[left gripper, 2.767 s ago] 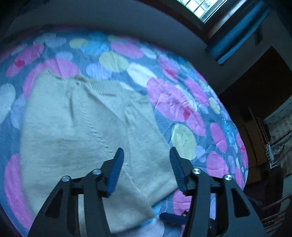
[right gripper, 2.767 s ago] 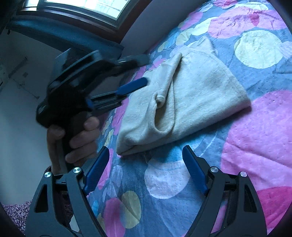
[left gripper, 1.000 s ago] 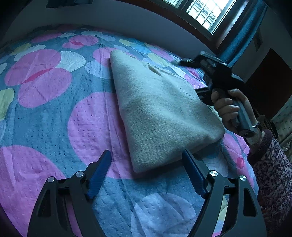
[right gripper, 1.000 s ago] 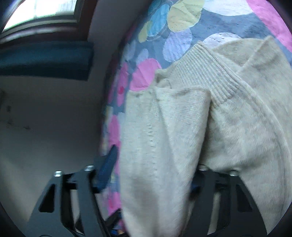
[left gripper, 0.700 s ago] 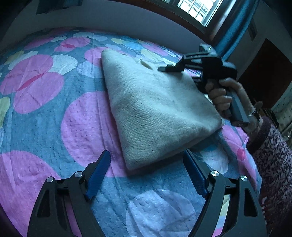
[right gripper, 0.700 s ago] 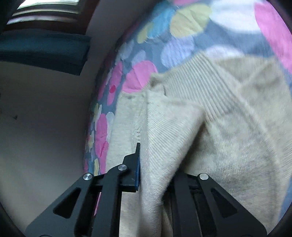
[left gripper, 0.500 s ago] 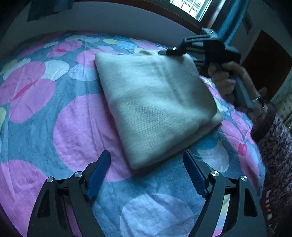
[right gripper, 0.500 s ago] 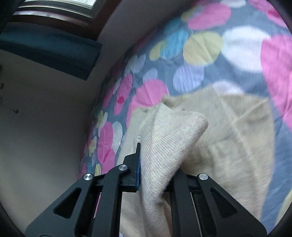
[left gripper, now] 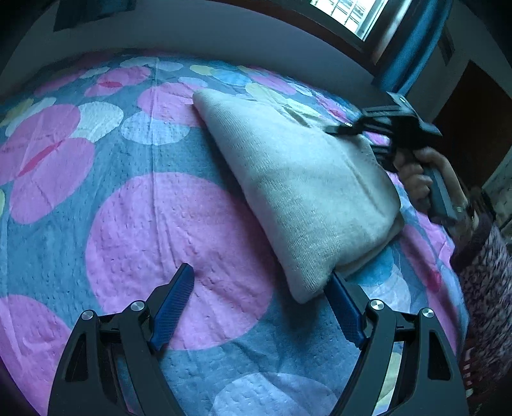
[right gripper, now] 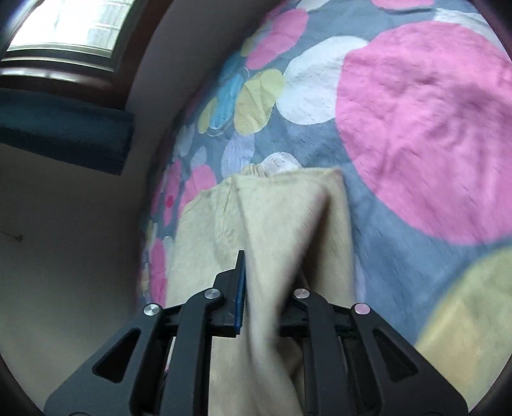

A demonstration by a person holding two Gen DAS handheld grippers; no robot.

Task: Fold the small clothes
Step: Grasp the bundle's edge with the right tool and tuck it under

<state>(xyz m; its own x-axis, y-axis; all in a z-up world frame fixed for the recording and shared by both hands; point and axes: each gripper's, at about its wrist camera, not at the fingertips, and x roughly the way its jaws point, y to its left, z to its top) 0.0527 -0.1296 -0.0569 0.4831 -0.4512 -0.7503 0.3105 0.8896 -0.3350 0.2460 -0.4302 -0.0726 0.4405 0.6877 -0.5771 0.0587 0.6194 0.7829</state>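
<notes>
A folded cream knitted sweater [left gripper: 300,179] lies on the bedspread, its near corner touching the right finger of my left gripper [left gripper: 259,307], which is open and empty. My right gripper [right gripper: 268,281] is shut on an edge of the sweater [right gripper: 275,224] and holds the fabric up. In the left wrist view the right gripper [left gripper: 358,128] sits at the sweater's far right edge, held by a hand.
The bedspread [left gripper: 153,224] is blue-grey with large pink, white and yellow circles. A wall and window [left gripper: 352,12] with a blue curtain [left gripper: 412,44] run behind the bed. The bed's edge [right gripper: 156,192] is close to the sweater on the window side.
My right gripper closed on the sweater's edge and carried the fabric across. My left gripper stayed open and shifted left, so the sweater now lies toward its right finger.
</notes>
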